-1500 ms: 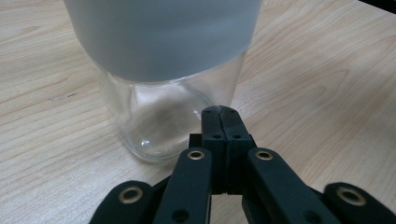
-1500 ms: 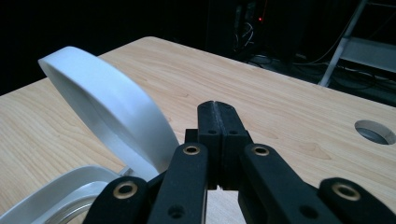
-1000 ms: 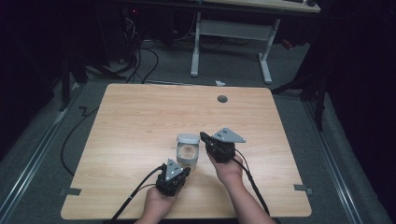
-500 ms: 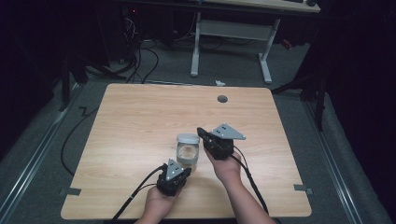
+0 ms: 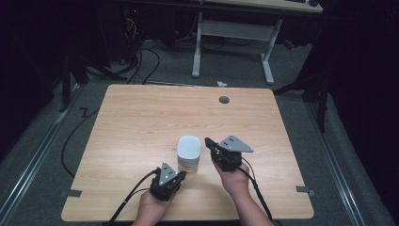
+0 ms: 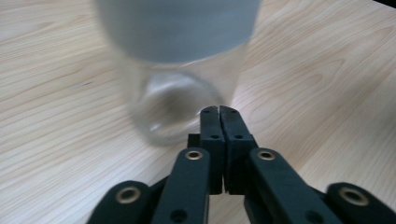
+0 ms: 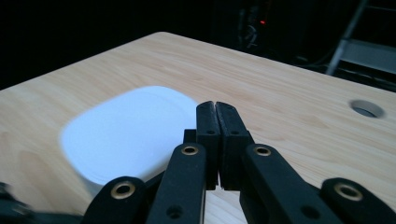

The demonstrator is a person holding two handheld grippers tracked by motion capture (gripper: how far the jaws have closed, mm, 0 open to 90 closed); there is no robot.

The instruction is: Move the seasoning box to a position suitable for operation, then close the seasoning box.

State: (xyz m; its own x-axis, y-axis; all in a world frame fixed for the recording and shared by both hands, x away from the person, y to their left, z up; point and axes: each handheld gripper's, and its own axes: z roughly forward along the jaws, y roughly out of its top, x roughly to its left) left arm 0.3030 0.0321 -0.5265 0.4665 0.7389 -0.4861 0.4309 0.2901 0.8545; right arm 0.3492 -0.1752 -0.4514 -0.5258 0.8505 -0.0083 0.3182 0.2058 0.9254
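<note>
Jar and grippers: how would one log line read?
jar: upright, lid on | left gripper: shut, empty | right gripper: shut, empty

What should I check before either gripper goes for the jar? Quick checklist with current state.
1. Left gripper jaws open for a grasp: not ok, they are shut, tips just short of the jar's base.
2. Right gripper jaws open: not ok, shut as well, level with the white lid.
3. Jar upright on the table: ok, clear body standing, lid on top.
4. Lid seated squarely: ok in the high view; whether it is screwed tight, cannot tell.
5. Jar contents: cannot tell, the glass is blurred in the left gripper view.
6. Room around the jar: ok, bare wood on all sides, the cable hole far off.
</note>
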